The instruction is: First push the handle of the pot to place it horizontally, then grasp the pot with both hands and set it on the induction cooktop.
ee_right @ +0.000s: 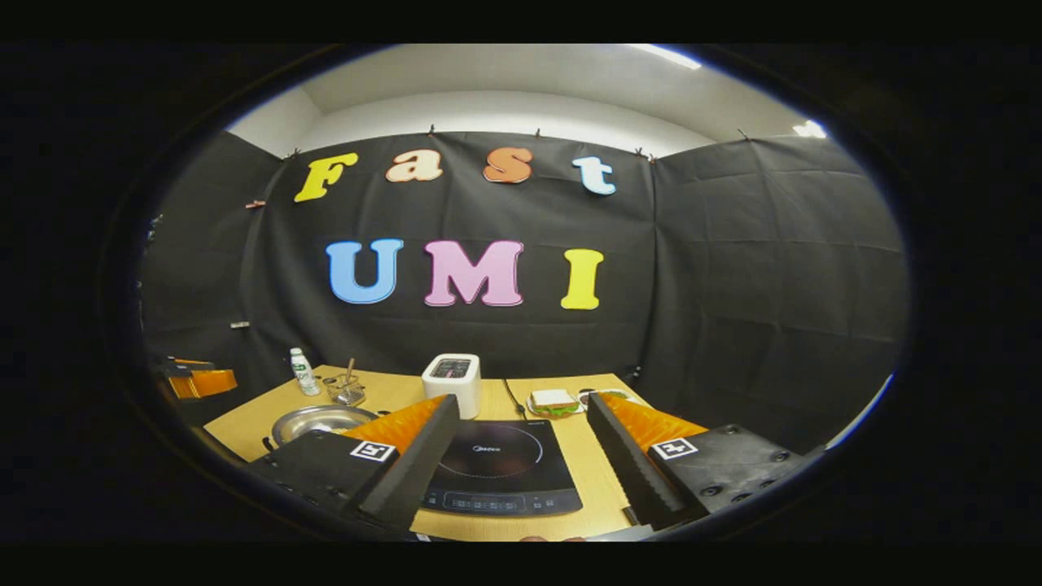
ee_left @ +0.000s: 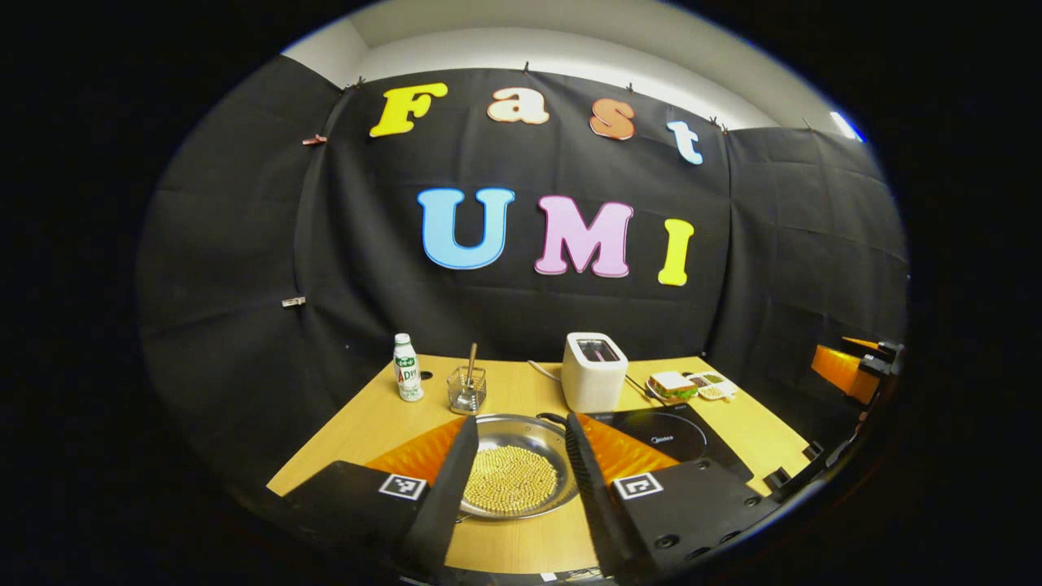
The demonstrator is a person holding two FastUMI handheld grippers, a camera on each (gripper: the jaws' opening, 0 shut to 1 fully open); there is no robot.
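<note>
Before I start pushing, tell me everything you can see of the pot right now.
The pot is a shallow, round, shiny metal pan, sitting flat on the wooden table just left of the induction cooktop, not on it. Small pale yellow beads cover its bottom. A dark handle stub shows at its far right rim, near the toaster. In the left gripper view the open left hand-held gripper frames it; contact cannot be told. The right gripper view shows it left of the cooktop.
</note>
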